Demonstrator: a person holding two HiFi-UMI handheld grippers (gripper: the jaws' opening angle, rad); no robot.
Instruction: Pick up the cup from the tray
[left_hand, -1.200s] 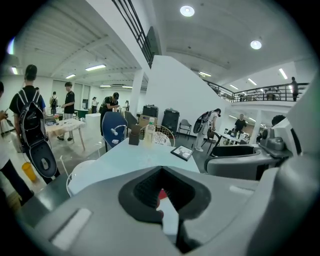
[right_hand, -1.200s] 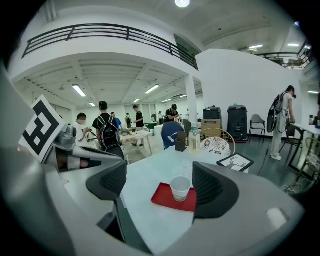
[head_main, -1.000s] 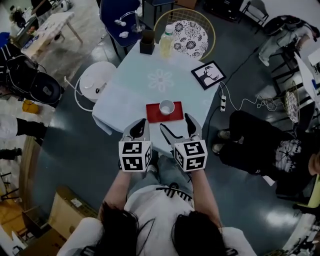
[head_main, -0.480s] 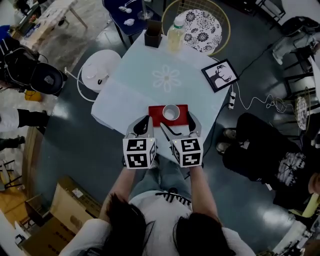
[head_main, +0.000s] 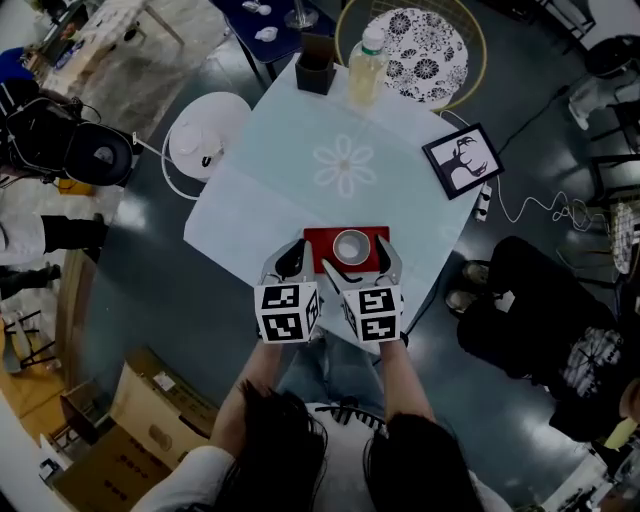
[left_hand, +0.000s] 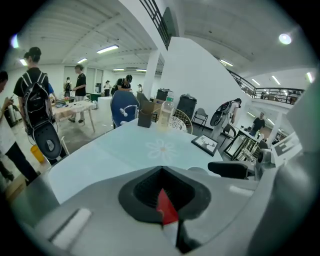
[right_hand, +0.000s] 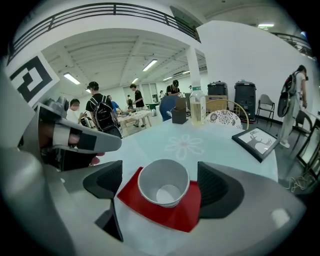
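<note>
Right tool (right_hand: 161, 186) is spread wide, its jaws have just been opening, and the white cup (right_hand: 164, 181) stands upright between the two dark pads with a gap on each side, no contact. The cup sits on the red tray (right_hand: 172, 219), at the lower middle of the right gripper view.

Left tool (left_hand: 162, 192) is closed on nothing, pads together (only a red sliver of tray shows through the notch between them).

The head view adds the layout: both tools side by side at the lower edge of the pale counter (head_main: 290, 170), left tool at the tray's left corner. A framed picture (head_main: 462, 160) lies to the right, and a bottle (head_main: 366, 62) stands at the top.
</note>
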